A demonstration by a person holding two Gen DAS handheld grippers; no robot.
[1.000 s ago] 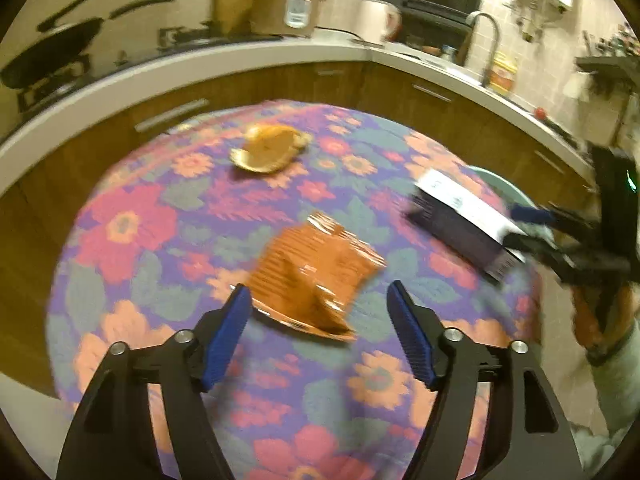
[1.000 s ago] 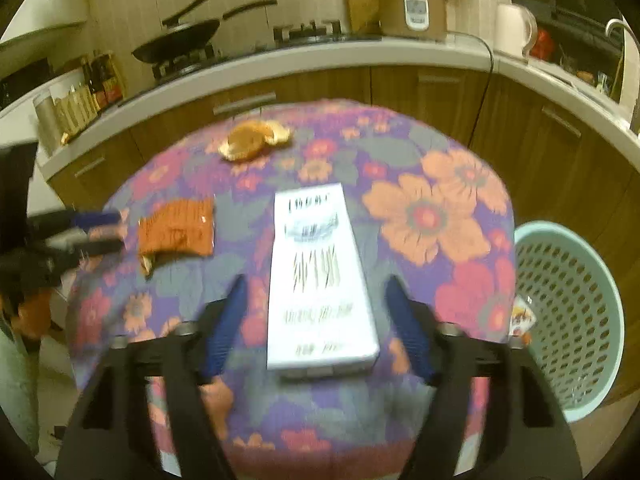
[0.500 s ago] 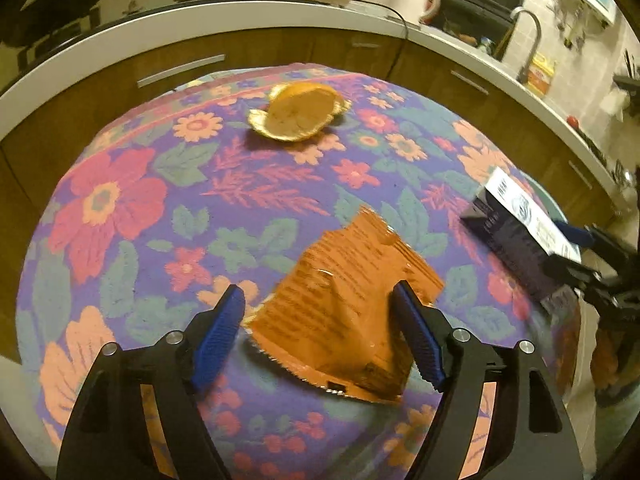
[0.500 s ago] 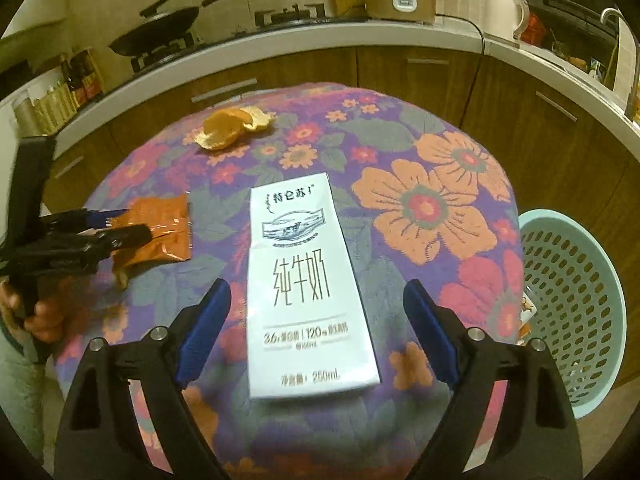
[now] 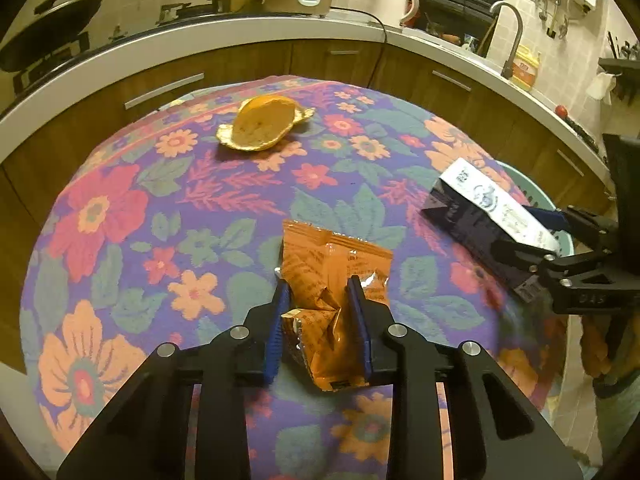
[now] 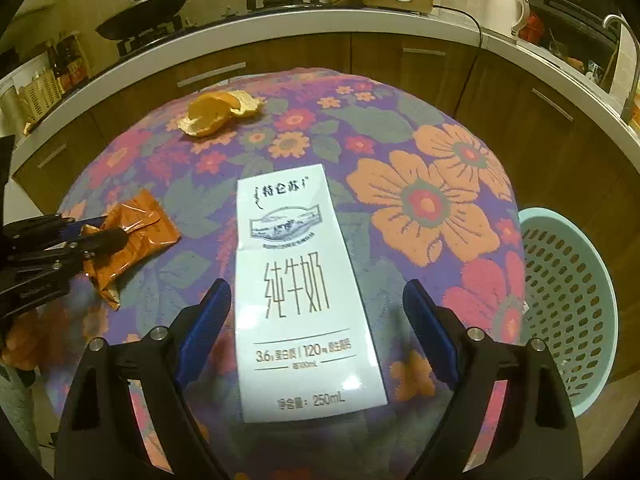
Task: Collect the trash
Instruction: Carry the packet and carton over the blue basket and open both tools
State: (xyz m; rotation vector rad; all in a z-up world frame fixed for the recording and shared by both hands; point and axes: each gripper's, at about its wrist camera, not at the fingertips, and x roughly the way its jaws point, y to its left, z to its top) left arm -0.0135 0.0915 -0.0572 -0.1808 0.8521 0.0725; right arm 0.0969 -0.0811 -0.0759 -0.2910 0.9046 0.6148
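Carton [image 6: 298, 284] reads "250mL" | right gripper [image 6: 316, 312] spread around it | left gripper [image 5: 320, 308] pinching orange wrapper [image 5: 324, 276]

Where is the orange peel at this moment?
The orange peel lies untouched at the far edge of the floral table, nearest the kitchen counter, beyond the orange wrapper in the left gripper.

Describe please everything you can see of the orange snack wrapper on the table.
The orange snack wrapper is a crinkled, glossy foil-like packet with dark print and a silvery inside at its torn end. It lies on the floral tablecloth, near the table's edge. The left hand-held gripper is closed on its near end, blue pads pinching and creasing it. Nothing else touches it.
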